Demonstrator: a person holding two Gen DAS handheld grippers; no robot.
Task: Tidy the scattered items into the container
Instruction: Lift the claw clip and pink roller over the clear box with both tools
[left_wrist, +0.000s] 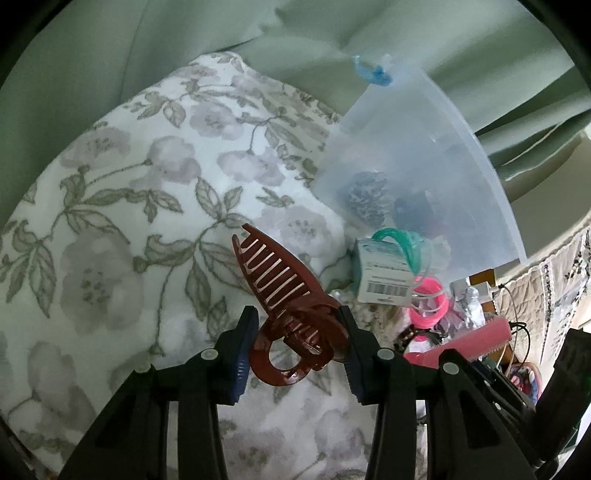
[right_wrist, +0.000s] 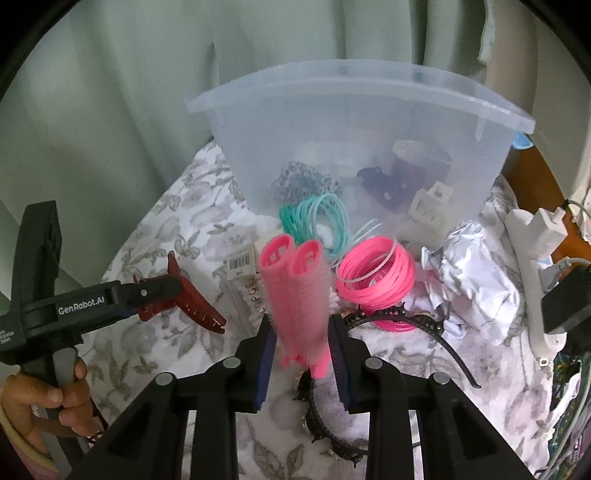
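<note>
Left wrist view: left claw (left_wrist: 297, 332) pinches a brown hair clip (left_wrist: 284, 295) above the flowered bed (left_wrist: 110, 221); the clear tub (left_wrist: 424, 166) sits near, to the right.
Right wrist view: right claw (right_wrist: 301, 354) pinches two pink rollers (right_wrist: 295, 295) by their base — tub (right_wrist: 351, 147) just ahead, bands (right_wrist: 373, 277) and headband (right_wrist: 406, 321) not yet in.
Risk: the clip's curved handle could twist out of the pads; both claws heading for the tub together might collide.

Lighting: soft, dim daylight, greenish cast; no hard shadows. Glare: small highlight on hair claw (left_wrist: 291, 295). Distortion: strong fisheye, black vignette at corners. Focus: mild blur throughout; container (right_wrist: 354, 147) contents hazy behind translucent plastic.
</note>
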